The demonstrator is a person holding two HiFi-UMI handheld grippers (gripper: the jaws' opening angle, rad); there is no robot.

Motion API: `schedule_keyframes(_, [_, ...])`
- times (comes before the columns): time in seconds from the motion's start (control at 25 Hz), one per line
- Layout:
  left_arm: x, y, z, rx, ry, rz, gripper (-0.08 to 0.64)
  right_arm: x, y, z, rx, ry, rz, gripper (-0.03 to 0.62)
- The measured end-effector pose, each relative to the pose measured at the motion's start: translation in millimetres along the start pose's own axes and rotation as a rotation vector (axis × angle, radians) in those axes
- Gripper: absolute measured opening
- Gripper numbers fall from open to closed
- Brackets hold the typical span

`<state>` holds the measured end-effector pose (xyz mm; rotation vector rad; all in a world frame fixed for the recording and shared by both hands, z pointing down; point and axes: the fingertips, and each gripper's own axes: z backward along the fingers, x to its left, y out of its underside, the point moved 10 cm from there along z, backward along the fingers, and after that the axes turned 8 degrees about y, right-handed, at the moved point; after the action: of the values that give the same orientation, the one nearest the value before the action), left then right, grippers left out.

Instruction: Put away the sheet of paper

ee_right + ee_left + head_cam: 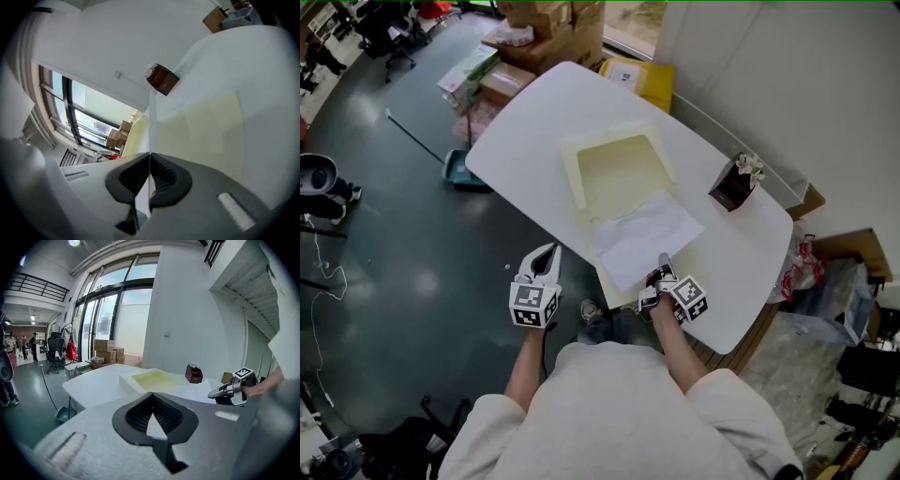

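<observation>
Paper sheet (642, 234), near edge in right claw (664, 263), across box (574, 164) rim

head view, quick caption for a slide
The right claw pinches the near edge of the sheet of paper over a pale yellow tray on the white table; left claw hangs shut alongside.

The sheet of paper (642, 236) and table (525, 141) are white, the tray (573, 161) pale yellow.

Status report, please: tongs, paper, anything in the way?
Right tongs shut on sheet of paper, near edge. Left tongs shut, empty, beside the table. Paper lies partly over pale yellow tray. Nothing seen in the way.
</observation>
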<state>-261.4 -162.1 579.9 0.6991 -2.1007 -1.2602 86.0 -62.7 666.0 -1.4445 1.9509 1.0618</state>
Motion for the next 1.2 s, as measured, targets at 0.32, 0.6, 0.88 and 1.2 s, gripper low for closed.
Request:
schedule_keyframes(0.32, [1,2,7,0.011,-0.023,0.0,0.003,-32,12,-11,-0.022,0.093,-0.207,0.002])
schedule_keyframes(0.6, [3,5,14,0.016,-0.044,0.002,0.003,-21,17,-31,-0.021,0.08,-0.245,0.002])
schedule_keyframes(0.88, [6,7,21,0.017,-0.068,0.013,0.003,-1,15,-53,-0.017,0.067,-0.255,0.002])
schedule_keyframes(1.2, [10,10,26,0.019,-0.098,0.029,0.002,24,16,-85,0.011,0.052,-0.256,0.002])
